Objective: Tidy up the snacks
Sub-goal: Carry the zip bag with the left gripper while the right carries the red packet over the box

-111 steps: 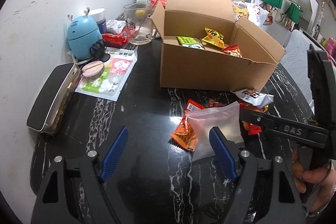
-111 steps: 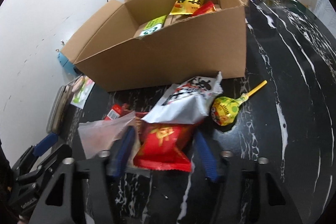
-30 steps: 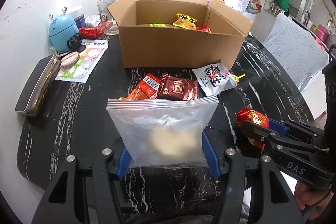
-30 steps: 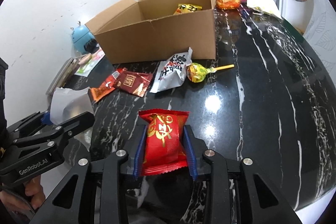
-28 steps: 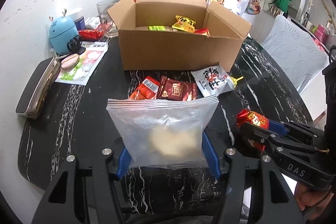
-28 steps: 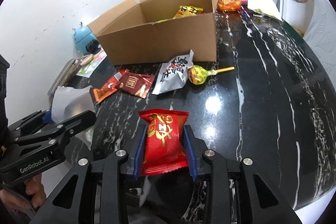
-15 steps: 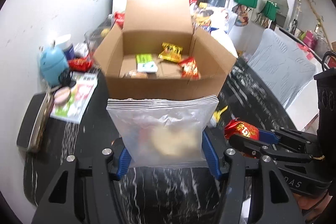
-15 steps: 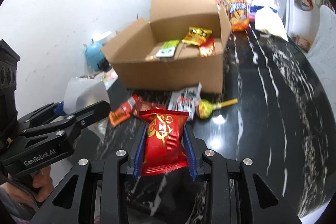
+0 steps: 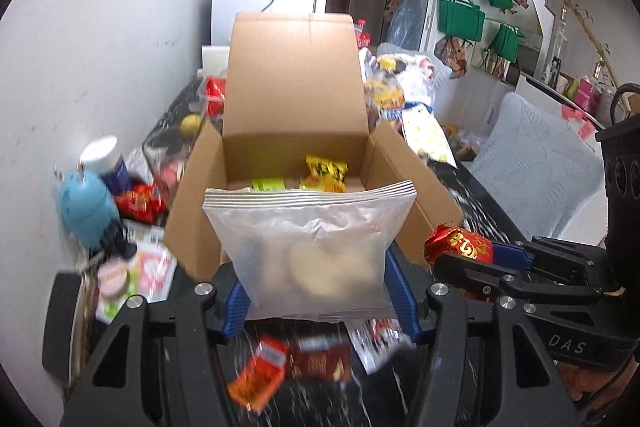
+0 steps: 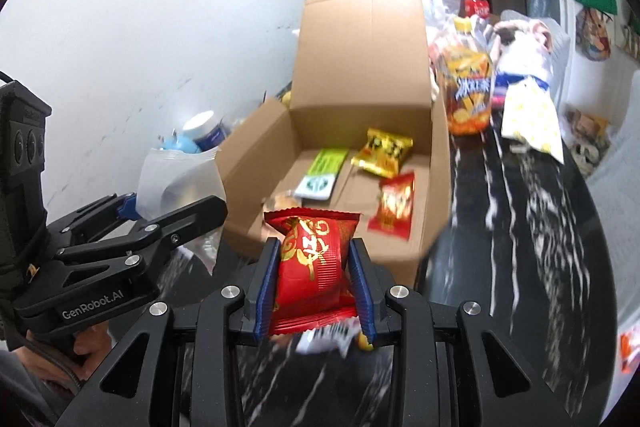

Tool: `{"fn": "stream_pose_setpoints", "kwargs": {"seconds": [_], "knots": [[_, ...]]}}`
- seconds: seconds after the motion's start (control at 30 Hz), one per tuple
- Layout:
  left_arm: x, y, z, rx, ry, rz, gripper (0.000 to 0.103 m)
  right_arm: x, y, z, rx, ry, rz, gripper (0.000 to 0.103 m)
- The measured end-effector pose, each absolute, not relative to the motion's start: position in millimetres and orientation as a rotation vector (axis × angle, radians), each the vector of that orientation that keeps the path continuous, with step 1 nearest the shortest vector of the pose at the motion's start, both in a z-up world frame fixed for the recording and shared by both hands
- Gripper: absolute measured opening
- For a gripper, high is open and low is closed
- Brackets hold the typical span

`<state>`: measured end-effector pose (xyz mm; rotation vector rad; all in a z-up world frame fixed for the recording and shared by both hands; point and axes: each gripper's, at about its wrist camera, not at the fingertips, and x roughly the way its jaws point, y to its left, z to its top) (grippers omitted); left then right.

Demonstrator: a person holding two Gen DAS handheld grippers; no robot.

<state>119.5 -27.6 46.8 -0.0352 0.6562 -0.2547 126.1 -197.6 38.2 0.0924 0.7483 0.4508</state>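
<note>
Cardboard box (image 9: 288,95) stands open on the black marble table (image 9: 476,187), rear flap upright.

Left wrist view: left gripper (image 9: 316,291) is clamped on a frosted zip bag (image 9: 312,243), blue pads pressing both its sides, bag held upright in front of the box's near wall. Yellow packet (image 9: 325,169) and green packet (image 9: 267,183) lie inside the box. Orange packet (image 9: 258,379) and dark red packet (image 9: 320,363) lie on the table below the bag, blurred. Right gripper (image 9: 476,259) enters from the right, gripping a red snack packet (image 9: 456,245).

Right wrist view: right gripper (image 10: 314,287) is closed tight on the red snack packet (image 10: 312,263), held in front of the box (image 10: 360,47). Inside: yellow packet (image 10: 386,147), green packet (image 10: 324,173), small red packet (image 10: 394,205). Left gripper (image 10: 160,211) with its bag (image 10: 180,179) sits at left. Orange drink bottle (image 10: 468,87) stands beside the box's right wall.
</note>
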Motion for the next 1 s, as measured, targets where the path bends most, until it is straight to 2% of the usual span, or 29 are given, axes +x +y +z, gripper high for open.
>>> {"fn": "stream_pose_setpoints", "kwargs": {"seconds": [0.43,1.0], "knots": [[219.2,-23.0,51.0,-0.068,0.682,-0.239,0.059,218.1,-192.4,61.5,0.052,0.695,0.469,0.034],[310.8,-26.6,8.3,-0.027,0.795,-0.206,0.059,305.8,-180.4,33.8,-0.001,0.776,0.425,0.034]]}}
